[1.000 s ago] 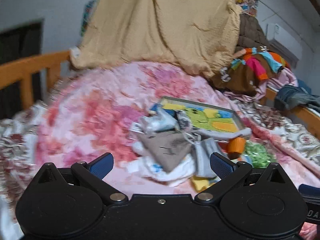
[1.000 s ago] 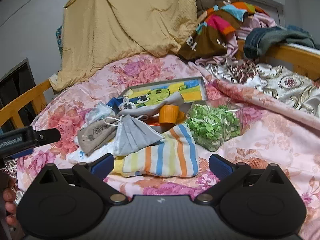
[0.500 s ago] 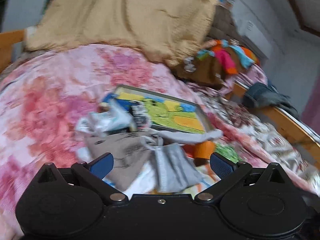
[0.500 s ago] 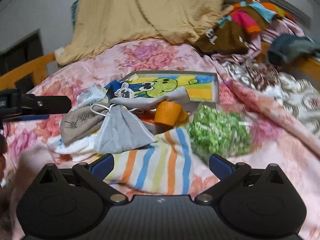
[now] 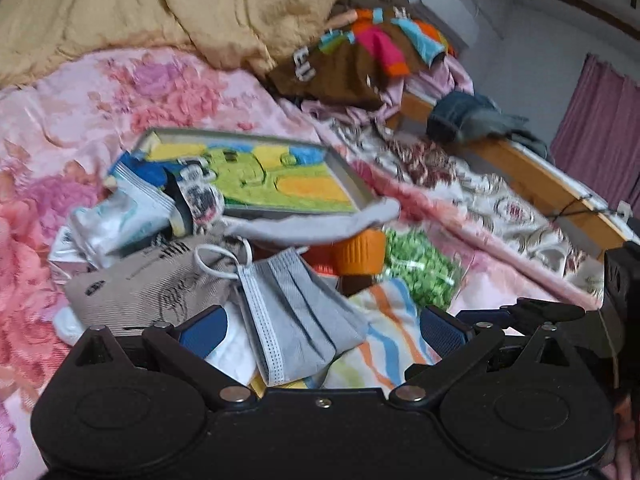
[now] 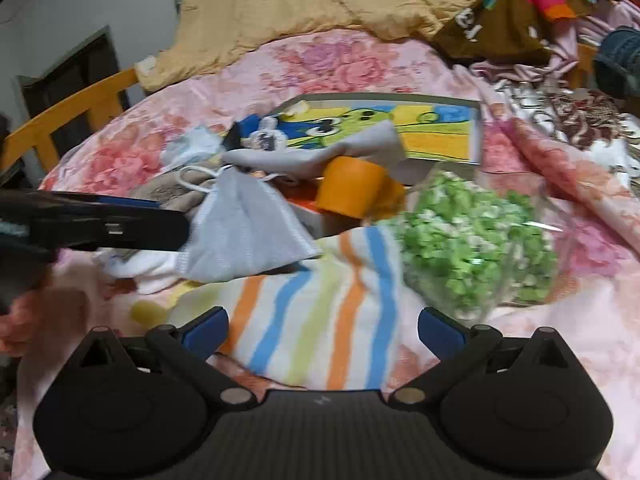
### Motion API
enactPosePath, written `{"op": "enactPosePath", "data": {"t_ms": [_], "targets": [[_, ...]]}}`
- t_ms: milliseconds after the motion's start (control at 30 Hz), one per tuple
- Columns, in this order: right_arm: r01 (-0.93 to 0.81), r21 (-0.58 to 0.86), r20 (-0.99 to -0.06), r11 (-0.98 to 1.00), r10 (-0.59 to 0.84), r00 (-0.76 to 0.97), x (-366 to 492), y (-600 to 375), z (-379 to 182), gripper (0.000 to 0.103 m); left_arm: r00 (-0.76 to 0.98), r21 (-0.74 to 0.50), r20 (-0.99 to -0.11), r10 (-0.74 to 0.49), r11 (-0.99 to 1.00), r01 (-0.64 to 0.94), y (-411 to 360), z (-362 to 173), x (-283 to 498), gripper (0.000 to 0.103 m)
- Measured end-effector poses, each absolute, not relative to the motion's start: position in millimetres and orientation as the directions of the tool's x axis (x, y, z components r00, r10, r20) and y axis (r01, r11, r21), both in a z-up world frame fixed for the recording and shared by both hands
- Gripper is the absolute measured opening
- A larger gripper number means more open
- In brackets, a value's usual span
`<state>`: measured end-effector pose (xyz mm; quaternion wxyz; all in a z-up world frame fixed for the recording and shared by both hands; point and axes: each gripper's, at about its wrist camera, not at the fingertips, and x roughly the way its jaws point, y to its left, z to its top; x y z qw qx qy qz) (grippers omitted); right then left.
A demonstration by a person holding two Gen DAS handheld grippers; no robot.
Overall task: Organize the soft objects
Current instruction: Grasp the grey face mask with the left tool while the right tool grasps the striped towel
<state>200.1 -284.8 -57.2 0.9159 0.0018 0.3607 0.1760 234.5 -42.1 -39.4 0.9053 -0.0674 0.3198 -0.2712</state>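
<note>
A heap of soft things lies on the pink floral blanket (image 5: 52, 128). A grey face mask (image 5: 296, 312) sits between the wide-apart fingers of my left gripper (image 5: 322, 330), which is open and close over it. Beside it lie a tan sock (image 5: 148, 292), a white pouch (image 5: 120, 220) and a grey cloth (image 5: 320, 224). My right gripper (image 6: 322, 332) is open just above a striped towel (image 6: 320, 320). The mask (image 6: 244, 228) and the left gripper's finger (image 6: 120, 228) show at the left of the right wrist view.
A cartoon picture tray (image 5: 256, 172) lies behind the heap, with an orange cup (image 6: 352, 188) and a clear bag of green bits (image 6: 476, 244). A tan blanket (image 5: 160, 8) and piled clothes (image 5: 368, 52) stand at the back. Wooden bed rails (image 6: 68, 120) (image 5: 540, 176) run along both sides.
Both grippers have moved in toward the heap. The left one swung right and now hangs over the grey mask; the right one dropped closer over the striped towel. Both stayed open.
</note>
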Motion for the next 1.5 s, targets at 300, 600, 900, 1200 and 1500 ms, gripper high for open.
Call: {"op": "enactPosePath", "data": {"t_ms": [300,600,900,1200,1500], "targets": [[-0.299,0.175,-0.677,0.938,0.335,0.655,217.7,-282.4,-71.2,0.103,0.559,-0.380,-0.635,-0.533,0.846,0.374,-55.2,-57.4,274.6,0.102],[-0.329,0.247,-0.655,0.912,0.407,0.637,220.4,-279.4,-74.9,0.103,0.534,-0.415,-0.648,-0.544,0.839,0.352,-63.5,-64.7,289.4,0.101],[-0.338,0.175,-0.662,0.925,0.364,0.655,217.0,-259.1,-78.3,0.102,0.530,-0.407,-0.682,-0.504,0.864,0.297,-70.5,-68.5,292.5,0.092],[-0.329,0.131,-0.682,0.935,0.326,0.654,218.1,-251.6,-82.9,0.085,0.542,-0.331,-0.713,-0.444,0.896,0.297,-80.6,-73.2,291.9,0.082],[-0.410,-0.018,-0.686,0.912,0.287,0.669,206.4,-231.6,-83.0,0.064,0.547,-0.376,-0.695,-0.466,0.884,0.276,-70.7,-71.1,281.1,0.049]]}}
